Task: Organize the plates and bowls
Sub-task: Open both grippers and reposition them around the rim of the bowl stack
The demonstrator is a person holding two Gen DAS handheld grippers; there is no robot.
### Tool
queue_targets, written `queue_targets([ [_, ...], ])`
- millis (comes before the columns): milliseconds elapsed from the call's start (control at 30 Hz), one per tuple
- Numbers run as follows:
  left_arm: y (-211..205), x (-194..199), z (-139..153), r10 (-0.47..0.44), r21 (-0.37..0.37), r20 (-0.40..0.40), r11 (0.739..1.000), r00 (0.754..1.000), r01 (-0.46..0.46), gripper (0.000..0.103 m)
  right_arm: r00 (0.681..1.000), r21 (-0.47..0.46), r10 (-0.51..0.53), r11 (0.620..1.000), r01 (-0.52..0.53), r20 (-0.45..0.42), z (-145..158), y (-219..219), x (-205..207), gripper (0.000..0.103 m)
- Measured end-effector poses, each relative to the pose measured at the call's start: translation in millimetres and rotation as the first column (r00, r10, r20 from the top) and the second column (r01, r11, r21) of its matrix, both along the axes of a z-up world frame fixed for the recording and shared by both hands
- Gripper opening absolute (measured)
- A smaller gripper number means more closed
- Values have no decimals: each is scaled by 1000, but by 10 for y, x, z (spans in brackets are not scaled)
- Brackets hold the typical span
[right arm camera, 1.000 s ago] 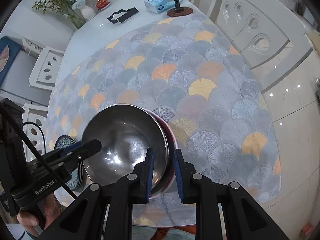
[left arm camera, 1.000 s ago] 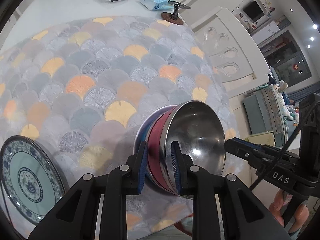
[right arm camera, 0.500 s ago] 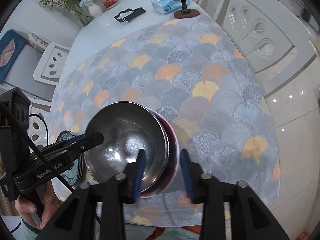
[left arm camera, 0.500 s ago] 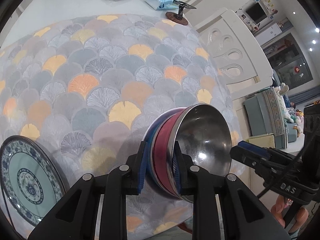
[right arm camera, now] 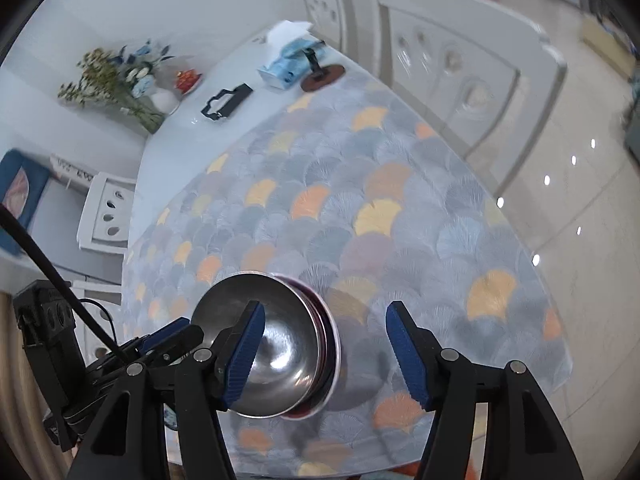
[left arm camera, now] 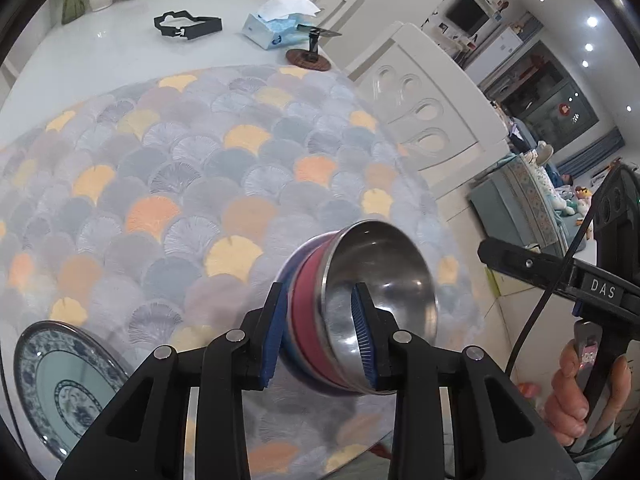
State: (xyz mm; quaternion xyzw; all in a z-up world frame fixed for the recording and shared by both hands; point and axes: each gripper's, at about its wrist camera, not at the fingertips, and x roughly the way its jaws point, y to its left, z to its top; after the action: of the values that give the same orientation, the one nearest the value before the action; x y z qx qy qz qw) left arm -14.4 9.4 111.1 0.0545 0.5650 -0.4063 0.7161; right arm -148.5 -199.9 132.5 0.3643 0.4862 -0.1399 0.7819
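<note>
A stack of nested steel bowls [left arm camera: 360, 312] with red and blue outer walls is tilted above the near edge of the table. My left gripper [left arm camera: 320, 332] is shut on the stack's rim wall, one finger inside the top bowl, one outside. The stack also shows in the right wrist view [right arm camera: 276, 344]. My right gripper [right arm camera: 324, 356] is open and drawn back from the stack, its fingers [right arm camera: 404, 352] apart. A blue-and-white patterned plate [left arm camera: 64, 384] lies flat on the cloth at the near left.
The round table [left arm camera: 100, 64] carries a fan-patterned cloth [left arm camera: 192, 168]. At its far side lie a tissue box [left arm camera: 276, 28], a black strap [left arm camera: 188, 26], a small stand [left arm camera: 310, 56] and a vase of flowers [right arm camera: 128, 92]. White chairs [left arm camera: 424, 108] stand to the right.
My right gripper has opened, let go of the bowl stack and pulled back. My left gripper keeps hold of the stack, which has moved slightly away from the right gripper.
</note>
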Motion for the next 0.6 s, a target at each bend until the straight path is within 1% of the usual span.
queue_targets([
  [133,48,101,-31,16,-7,-27,1000,1000,-16,30,1000,34,-6,999,6,-20,-101,36,-7,61],
  [333,55,172,-28,9,-13,-32,1000,999,-9,31,1000,22,7,1000,-6,-26,-113,119,11,61],
  [433,67,210,-33,17,-26,-52,1000,998,-18,36,1000,24,0,1000,0,-26,-117,122,13,61],
  [533,89,231,-28,27,-31,-54,999,998,-29,43,1000,26,-6,1000,7,-26,-122,101,22,61],
  [600,106,238,-16,29,-37,-55,999,998,-31,50,1000,24,-6,1000,7,-25,-119,98,30,61],
])
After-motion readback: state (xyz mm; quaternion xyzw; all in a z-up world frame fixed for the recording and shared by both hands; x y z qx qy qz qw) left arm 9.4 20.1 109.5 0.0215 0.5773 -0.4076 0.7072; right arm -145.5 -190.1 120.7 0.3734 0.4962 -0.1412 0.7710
